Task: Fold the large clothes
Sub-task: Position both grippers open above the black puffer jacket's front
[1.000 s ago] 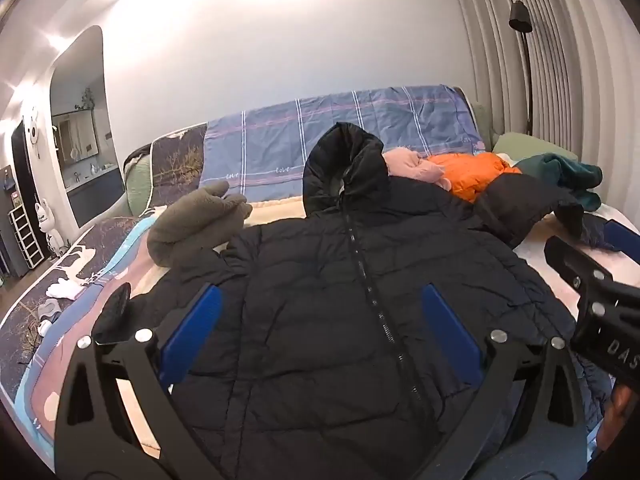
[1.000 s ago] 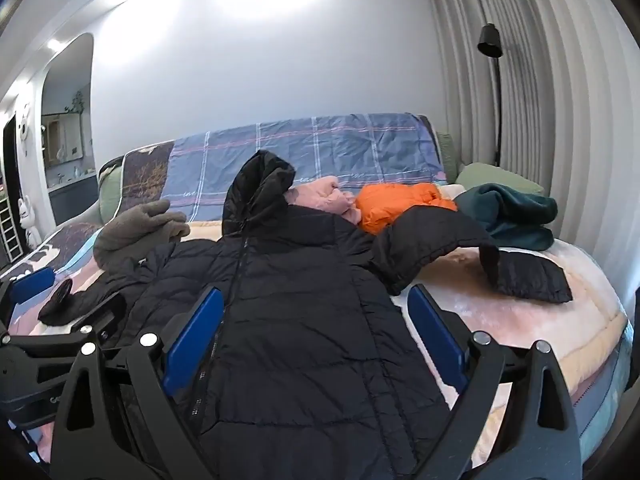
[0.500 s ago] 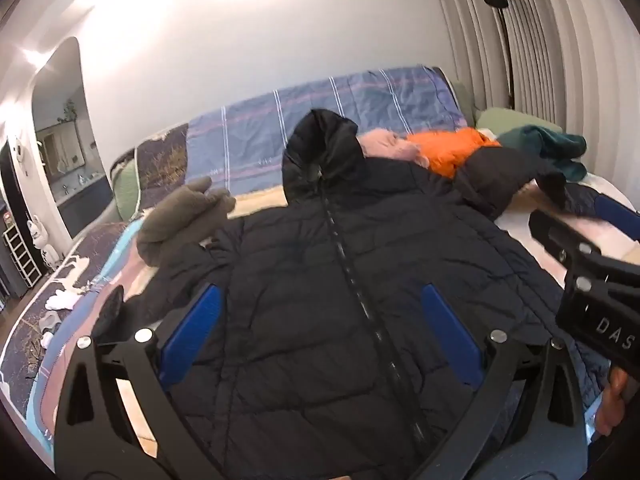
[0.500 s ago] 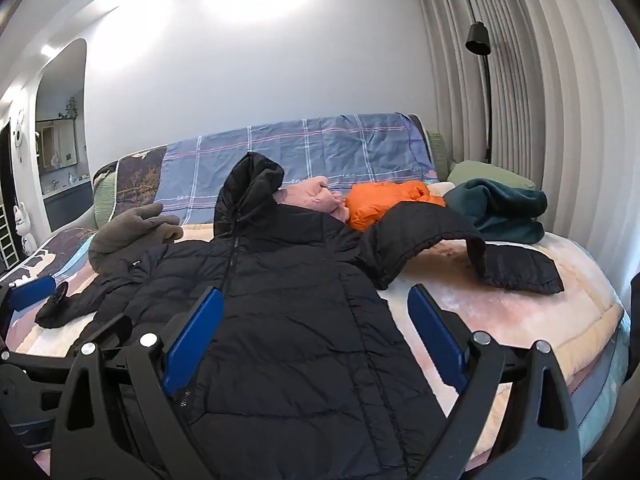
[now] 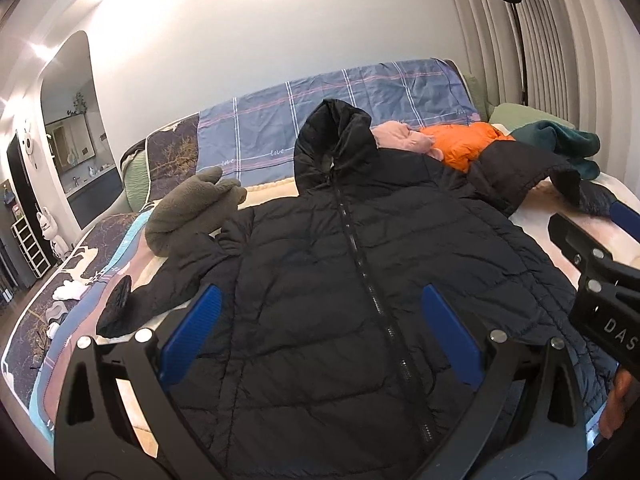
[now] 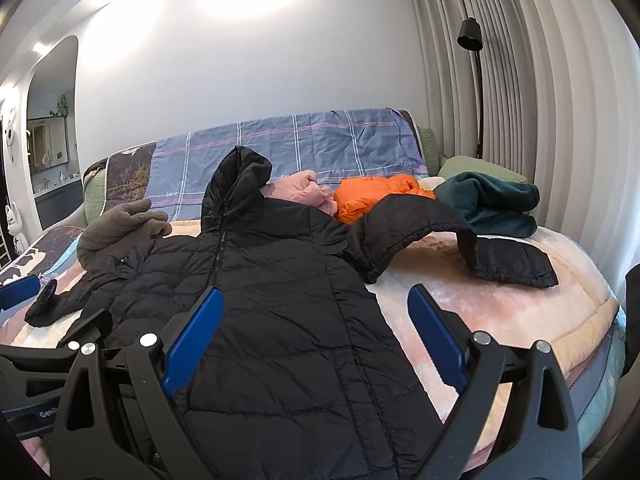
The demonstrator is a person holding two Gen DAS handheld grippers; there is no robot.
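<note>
We log the bed (image 6: 500, 312) first: a pale plush blanket covers it, with a blue plaid sheet (image 6: 320, 140) draped over the headboard. On it lies the black puffer jacket (image 5: 340, 280), front up, zipped, hood propped toward the headboard. Its one sleeve (image 6: 420, 224) arches out to the side, the cuff resting flat on the blanket; the other sleeve (image 5: 160, 296) runs toward the opposite bed edge. Behind the jacket we note a teal fleece (image 6: 492, 204), an orange garment (image 6: 372, 196) and a pink one (image 6: 308, 188), all bunched near the headboard. A grey-olive fleece item (image 5: 192, 208) sits just beside the jacket's shoulder. The left claw (image 5: 320, 332) hovers over the lower jacket front, fingers spread apart, gripping nothing. The right claw (image 6: 316, 336) hangs over the jacket's side hem, likewise spread wide and empty.
</note>
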